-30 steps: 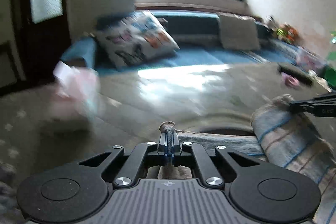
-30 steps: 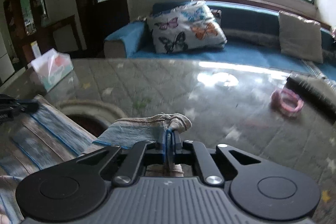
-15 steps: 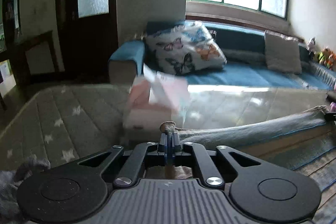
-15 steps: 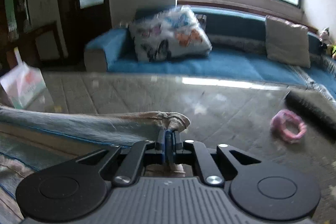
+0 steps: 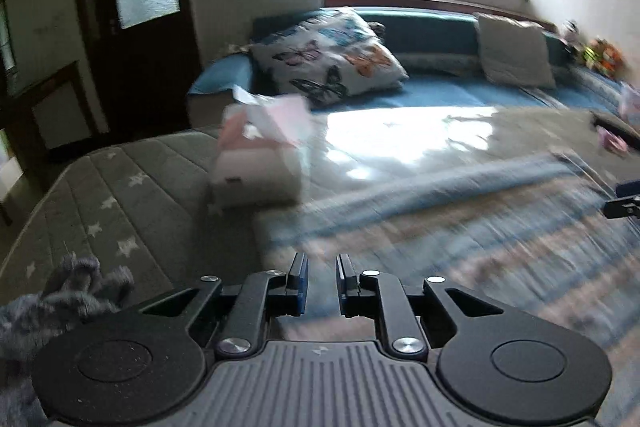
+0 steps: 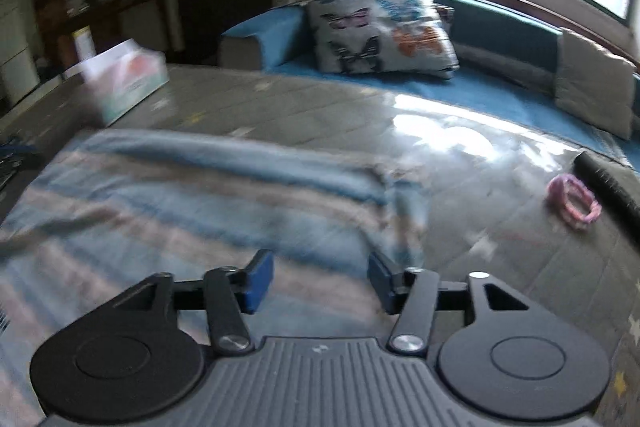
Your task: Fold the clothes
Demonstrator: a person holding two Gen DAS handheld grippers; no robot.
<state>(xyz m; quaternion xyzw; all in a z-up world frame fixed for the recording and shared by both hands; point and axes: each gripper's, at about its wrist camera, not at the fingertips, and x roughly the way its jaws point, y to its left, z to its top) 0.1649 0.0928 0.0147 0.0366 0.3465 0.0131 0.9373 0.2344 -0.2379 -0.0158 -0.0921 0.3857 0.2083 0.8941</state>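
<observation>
A blue and beige striped garment lies spread flat on the grey quilted table, blurred by motion. My left gripper hovers over its near left corner, jaws opening with a narrow gap, and the cloth lies below them, not pinched. In the right wrist view the same garment stretches leftward. My right gripper stands over its right edge, jaws opening wide with nothing pinched between them. The right gripper's tip shows at the right edge of the left wrist view.
A tissue box sits just past the garment's far left corner. A grey crumpled cloth lies at the near left. A pink hair tie and a dark brush lie to the right. A blue sofa with cushions runs behind the table.
Both grippers were shut on bunched corners of the garment and carried it across the table. Now both have let go, and the garment lies flat beneath them.
</observation>
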